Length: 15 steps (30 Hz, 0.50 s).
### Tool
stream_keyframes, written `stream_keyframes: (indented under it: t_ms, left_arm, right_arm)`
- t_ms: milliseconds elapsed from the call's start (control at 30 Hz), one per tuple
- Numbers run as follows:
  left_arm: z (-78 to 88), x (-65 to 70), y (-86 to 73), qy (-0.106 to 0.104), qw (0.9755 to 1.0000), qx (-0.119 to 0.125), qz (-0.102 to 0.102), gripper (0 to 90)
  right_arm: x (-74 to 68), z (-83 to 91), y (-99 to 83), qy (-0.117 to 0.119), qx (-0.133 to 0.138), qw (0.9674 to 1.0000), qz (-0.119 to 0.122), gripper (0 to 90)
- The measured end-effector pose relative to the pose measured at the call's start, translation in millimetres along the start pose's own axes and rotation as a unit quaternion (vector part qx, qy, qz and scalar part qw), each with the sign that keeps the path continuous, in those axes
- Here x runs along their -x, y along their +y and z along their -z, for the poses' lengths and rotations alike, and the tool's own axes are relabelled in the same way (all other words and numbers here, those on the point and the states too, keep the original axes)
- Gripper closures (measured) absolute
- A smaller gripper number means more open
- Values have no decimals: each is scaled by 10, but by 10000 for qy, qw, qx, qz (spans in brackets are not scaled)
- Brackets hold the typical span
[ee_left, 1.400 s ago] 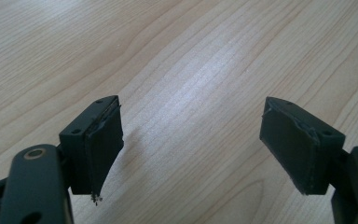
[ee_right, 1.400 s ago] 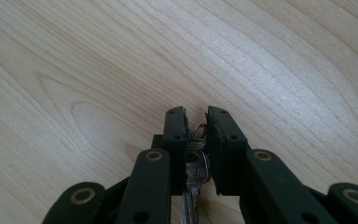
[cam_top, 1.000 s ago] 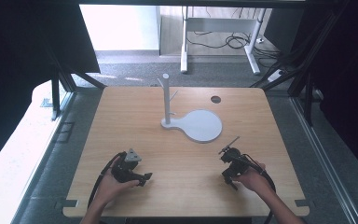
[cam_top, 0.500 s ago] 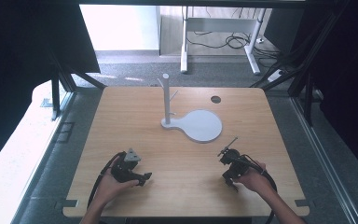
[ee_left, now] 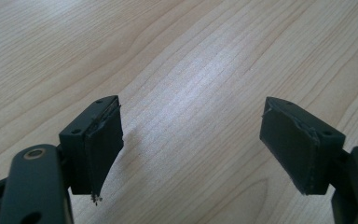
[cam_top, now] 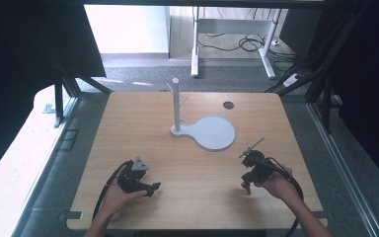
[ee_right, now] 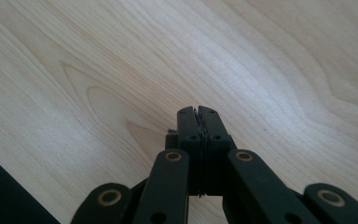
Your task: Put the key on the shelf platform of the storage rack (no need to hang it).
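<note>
A white stand (cam_top: 176, 106), an upright post with small pegs on a round flat base (cam_top: 212, 132), stands at the middle of the wooden table (cam_top: 128, 128). My left gripper (cam_top: 150, 187) rests near the front left, held by a hand. In the left gripper view it (ee_left: 191, 144) is open, with bare wood between the pads. My right gripper (cam_top: 246, 187) sits near the front right, pointing down at the tabletop. In the right gripper view its (ee_right: 198, 114) jaws are pressed together with nothing between them.
A small dark round hole (cam_top: 228, 105) is in the table at the back right. Cables trail from both grippers toward the front edge. Beyond the table are a white desk frame (cam_top: 195, 44), floor cables and dark frame struts on both sides.
</note>
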<state>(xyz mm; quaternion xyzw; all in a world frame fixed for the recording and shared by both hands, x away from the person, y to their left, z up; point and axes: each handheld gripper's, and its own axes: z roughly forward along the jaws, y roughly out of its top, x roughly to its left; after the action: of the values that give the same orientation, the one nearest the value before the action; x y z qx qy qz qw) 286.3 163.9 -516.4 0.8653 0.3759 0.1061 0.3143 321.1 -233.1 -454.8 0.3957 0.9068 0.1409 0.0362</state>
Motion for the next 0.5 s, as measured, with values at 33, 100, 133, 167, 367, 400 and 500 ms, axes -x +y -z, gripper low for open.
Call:
stream_keyframes:
  t_ms: [33,100,133,167,367,400,500]
  left_arm:
    - [0,0,0,1,10000,2,1,215]
    - [0,0,0,1,10000,-5,2,215]
    - [0,0,0,1,10000,-3,0,215]
    - [-1,-1,0,2,10000,-2,2,215]
    - [-2,-5,-2,9,10000,-6,4,215]
    - [0,-6,-2,8,10000,3,-4,215]
    - [3,-11,-2,9,10000,12,10,215]
  right_arm:
    - [8,25,0,0,32,10000,-7,896]
    - [21,71,-1,-43,95,9999,-31,896]
    - [29,93,-2,-48,127,9999,-38,896]
    - [35,112,-2,-51,152,9999,-43,896]
    - [56,208,3,-100,245,9996,-54,896]
    - [58,222,3,-128,276,9995,-40,896]
    - [60,273,11,-135,338,9993,-47,896]
